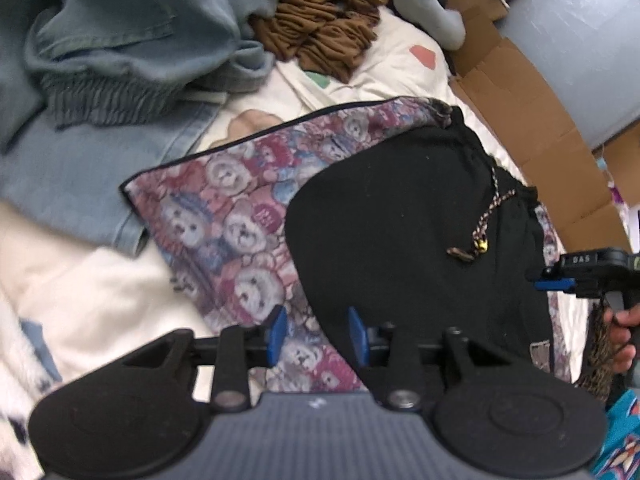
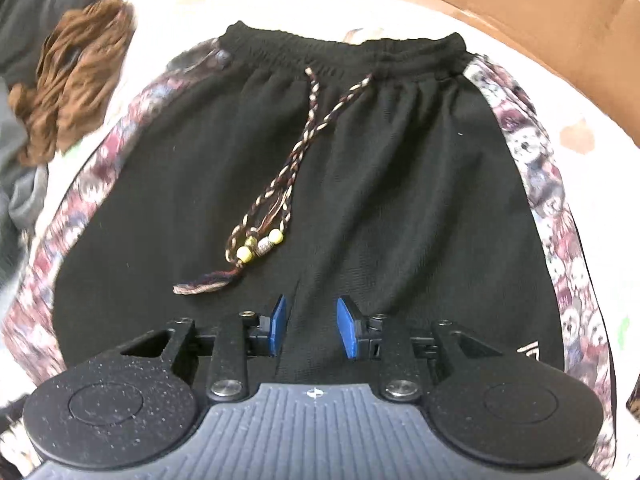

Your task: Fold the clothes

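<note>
Left gripper (image 1: 317, 334): jaws apart, nothing between the pads, poised over the edge where the black shorts (image 1: 408, 216) meet the bear-print cloth (image 1: 224, 200). Right gripper (image 2: 312, 326): jaws apart, empty, above the lower middle of the shorts, below the beaded drawstring (image 2: 280, 176).

Shorts: spread flat on the bear-print cloth on a white bed (image 1: 80, 300), waistband away from the right camera.

Risks, as judged:
- Pinching both layers at the edge; bear-print cloth lifted with the shorts.
- Drawstring beads snagged in a jaw; fold pulled askew.
- Uneven grips; crooked fold.

Count: two grippers; one pair of black shorts; one drawstring, two cords; one denim garment (image 1: 120, 60); one brown garment (image 1: 324, 16).
</note>
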Demonstrator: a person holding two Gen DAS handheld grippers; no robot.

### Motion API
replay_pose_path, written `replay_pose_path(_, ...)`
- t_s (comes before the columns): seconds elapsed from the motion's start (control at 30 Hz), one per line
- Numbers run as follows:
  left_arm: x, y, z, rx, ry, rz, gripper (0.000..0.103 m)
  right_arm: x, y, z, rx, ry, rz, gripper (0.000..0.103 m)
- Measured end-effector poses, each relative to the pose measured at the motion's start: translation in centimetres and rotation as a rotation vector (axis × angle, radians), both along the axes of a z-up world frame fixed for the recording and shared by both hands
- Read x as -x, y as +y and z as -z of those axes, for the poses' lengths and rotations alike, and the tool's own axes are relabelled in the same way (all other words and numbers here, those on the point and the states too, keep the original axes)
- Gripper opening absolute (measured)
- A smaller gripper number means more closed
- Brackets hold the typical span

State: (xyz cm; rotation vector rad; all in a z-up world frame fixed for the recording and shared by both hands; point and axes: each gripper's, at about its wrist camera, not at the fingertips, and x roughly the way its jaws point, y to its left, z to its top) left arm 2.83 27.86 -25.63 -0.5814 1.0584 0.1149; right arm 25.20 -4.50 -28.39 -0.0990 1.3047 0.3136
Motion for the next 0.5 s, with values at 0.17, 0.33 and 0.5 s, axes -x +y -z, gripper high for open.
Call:
replay_pose_path(0.17,-2.2,-0.8,0.2,-0.034,0.029,0.079,0.041,1.2,-2.4,1.5,-0.044,0.056,-0.029,0.035)
replay_pose_path(0.33,-5.3,-1.2,0.4,-0.061,0.012,0.109,0.041,1.5,-6.5,2.3,-0.02,0.009,-0.036,0.035)
replay_pose_path(0.5,-9.2,-1.2,0.8,-0.087,-0.006,0.142,0.041,1.7,-12.0,3.2,-0.006,-0.037,0.049,0.035)
